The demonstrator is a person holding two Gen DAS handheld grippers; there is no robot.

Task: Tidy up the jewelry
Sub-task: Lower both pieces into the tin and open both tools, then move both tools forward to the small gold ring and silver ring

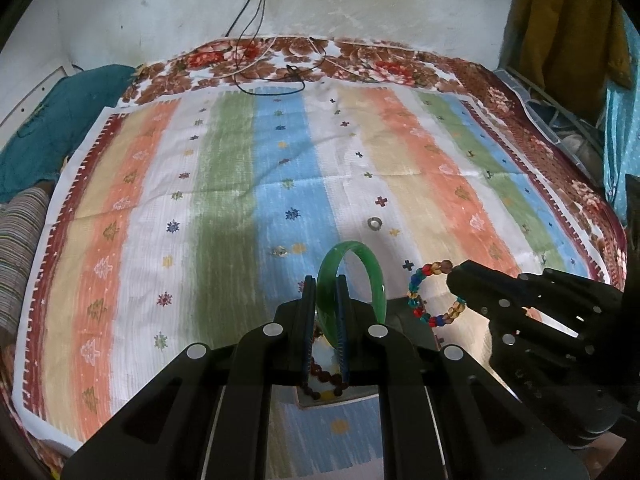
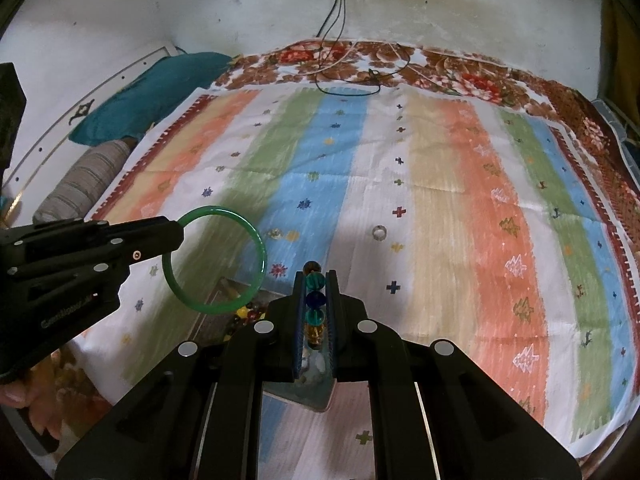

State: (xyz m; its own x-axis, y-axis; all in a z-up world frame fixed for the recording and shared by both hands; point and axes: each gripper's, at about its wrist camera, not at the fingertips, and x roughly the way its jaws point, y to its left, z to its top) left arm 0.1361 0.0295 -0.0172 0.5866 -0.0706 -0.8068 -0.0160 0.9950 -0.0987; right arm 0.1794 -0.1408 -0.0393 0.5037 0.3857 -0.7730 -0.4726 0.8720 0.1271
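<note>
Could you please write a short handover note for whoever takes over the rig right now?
Left gripper: shut on the green bangle, held upright off the cloth.
Right gripper: shut on the beaded bracelet.
Jewelry box: below both grippers, beads already inside.
Left: two small rings lie on the striped cloth; bangle and bracelet not yet placed.
</note>
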